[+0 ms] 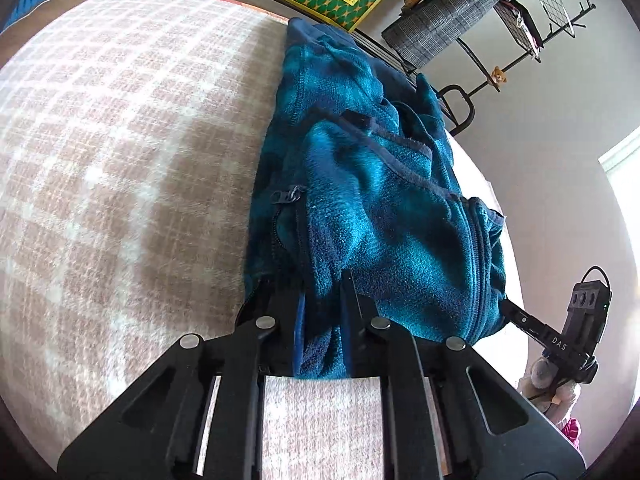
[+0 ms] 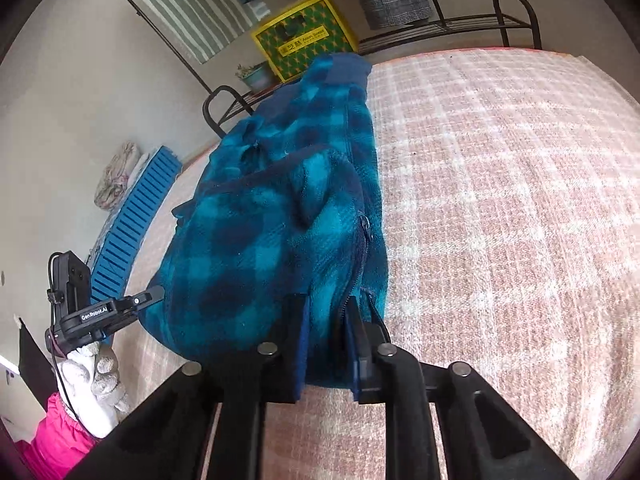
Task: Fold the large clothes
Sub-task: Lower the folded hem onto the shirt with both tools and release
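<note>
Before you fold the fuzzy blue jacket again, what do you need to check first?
1. Left gripper has cloth between its fingers: ok, it pinches the near edge of the jacket.
2. Right gripper has cloth too: ok, it pinches the same near edge by the zipper.
3. Jacket is all on the blanket: cannot tell, its far side reaches the edge.
4. Room to fold onto: ok, bare blanket lies beside the jacket.
5. Jacket lies flat: not ok, it is bunched and lumpy.
6. Grippers apart from each other: ok, they hold opposite ends of the edge.
</note>
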A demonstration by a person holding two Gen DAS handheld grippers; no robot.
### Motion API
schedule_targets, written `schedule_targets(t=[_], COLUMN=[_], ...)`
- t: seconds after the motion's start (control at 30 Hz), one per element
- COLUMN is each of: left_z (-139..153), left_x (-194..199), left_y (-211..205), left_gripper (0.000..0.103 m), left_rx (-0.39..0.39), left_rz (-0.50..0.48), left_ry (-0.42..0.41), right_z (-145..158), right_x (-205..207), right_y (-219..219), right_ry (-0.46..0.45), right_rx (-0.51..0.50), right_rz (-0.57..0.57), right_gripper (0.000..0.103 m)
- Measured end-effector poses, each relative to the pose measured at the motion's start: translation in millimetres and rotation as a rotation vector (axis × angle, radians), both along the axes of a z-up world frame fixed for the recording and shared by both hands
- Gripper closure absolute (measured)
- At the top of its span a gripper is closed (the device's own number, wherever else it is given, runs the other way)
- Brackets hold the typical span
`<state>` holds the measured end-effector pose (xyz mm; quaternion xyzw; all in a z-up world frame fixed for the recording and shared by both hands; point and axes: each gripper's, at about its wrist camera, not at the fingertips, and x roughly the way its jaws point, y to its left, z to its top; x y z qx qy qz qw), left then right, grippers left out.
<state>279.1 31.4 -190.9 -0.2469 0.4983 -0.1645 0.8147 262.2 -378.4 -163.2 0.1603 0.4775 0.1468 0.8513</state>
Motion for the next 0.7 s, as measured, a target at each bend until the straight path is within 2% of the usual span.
schedule_targets(t=[0.07, 0.1, 0.17, 0.2, 0.27, 0.3, 0.33, 0.4, 0.47, 0.53, 0.63, 0.7], left_z=[-2.2, -5.7, -13.9, -16.9, -14.8, -9.5, -1.8, 17.1, 32.2, 40.3, 43.4, 37.5], left_x=[-13.3, -16.9, -17.6, -15.0, -10.4, -10.5, -13.2, -20.9, -23.3, -15.1, 3.5, 17.2], left_y=[9.9, 10.0, -0.4, -2.2, 2.5, 6.1, 9.7, 13.2, 7.7, -5.8, -34.2, -51.8], left_gripper=[0.092, 0.092, 0.092, 0.090, 0.083, 0.079, 0.079, 0.079, 0.079, 0.079, 0.079, 0.079], left_rx=[-0.028, -0.015, 0.074, 0.080, 0.062, 0.064, 0.077, 0.125, 0.153, 0.162, 0.188, 0.236], left_rz=[0.043, 0.052, 0.023, 0.017, 0.029, 0.040, 0.056, 0.078, 0.062, 0.015, -0.048, -0.070], left_ry=[0.013, 0.011, -0.022, -0.025, -0.007, -0.009, -0.030, -0.107, -0.178, -0.205, -0.217, -0.209], right_z=[-1.7, -7.3, -21.4, -25.9, -22.6, -17.1, -9.8, 9.6, 31.5, 47.0, 52.1, 45.9], right_x=[-8.1, -9.5, -5.4, -2.0, 2.0, 1.1, -1.6, -12.5, -20.3, -18.0, 3.9, 20.9], right_y=[-5.2, -9.0, -12.4, -11.0, -6.5, -4.1, -3.1, -3.9, -1.0, 9.1, 32.8, 45.8], right_ry=[0.016, 0.030, 0.052, 0.059, 0.050, 0.041, 0.021, -0.048, -0.141, -0.210, -0.245, -0.249], right_rx=[-0.015, -0.013, -0.018, -0.028, -0.059, -0.090, -0.126, -0.187, -0.188, -0.180, -0.192, -0.191], right_rz=[0.001, -0.003, -0.010, -0.014, -0.014, -0.008, -0.008, -0.025, -0.007, 0.028, 0.083, 0.100], right_gripper=[0.096, 0.097, 0.097, 0.098, 0.097, 0.091, 0.080, 0.072, 0.072, 0.071, 0.071, 0.072])
